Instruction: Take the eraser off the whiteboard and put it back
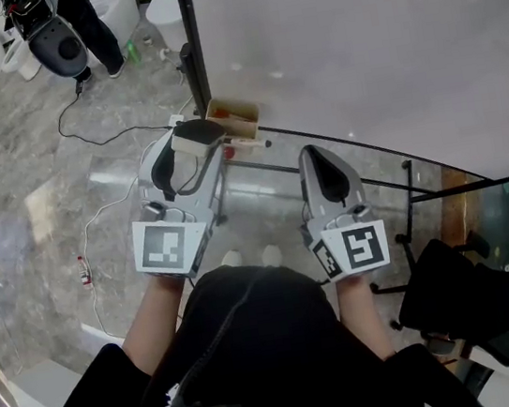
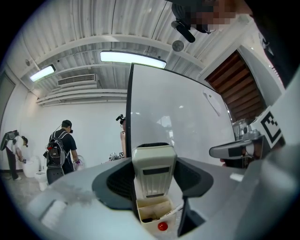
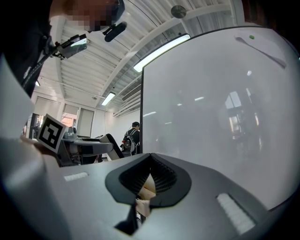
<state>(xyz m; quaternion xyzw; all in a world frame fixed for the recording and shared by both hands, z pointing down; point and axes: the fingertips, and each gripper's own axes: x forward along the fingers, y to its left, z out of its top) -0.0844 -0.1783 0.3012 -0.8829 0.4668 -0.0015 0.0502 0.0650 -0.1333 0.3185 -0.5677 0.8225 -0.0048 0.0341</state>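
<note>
Left gripper [image 1: 192, 152] has its jaws clamped on the eraser [image 2: 153, 169], one pad on each side. The eraser is cream plastic with a dark felt strip on top, a ribbed face and a dark rectangular label patch, too blurred to read. It's held in the air at the whiteboard [image 1: 355, 50]'s lower left corner, right by the black frame edge [image 1: 192, 46] and just above and beside the small tray [image 1: 232, 119] fixed there; can't tell if it touches the board. The tray holds pens and a red cap [image 2: 161, 226]. Right gripper [image 1: 316, 155] has its jaws together with nothing in them, level, further right along the board's bottom edge and well apart from the eraser. The only print visible is the black-and-white square patterns on the left marker cube [image 1: 168, 246] and right marker cube [image 1: 356, 249]. There's open grey marble floor [image 1: 46, 200] to the left, crossed by a cable [image 1: 92, 127]. A black chair [image 1: 478, 302] crowds the right side. A person with a backpack [image 2: 61, 150] stands far off.
</note>
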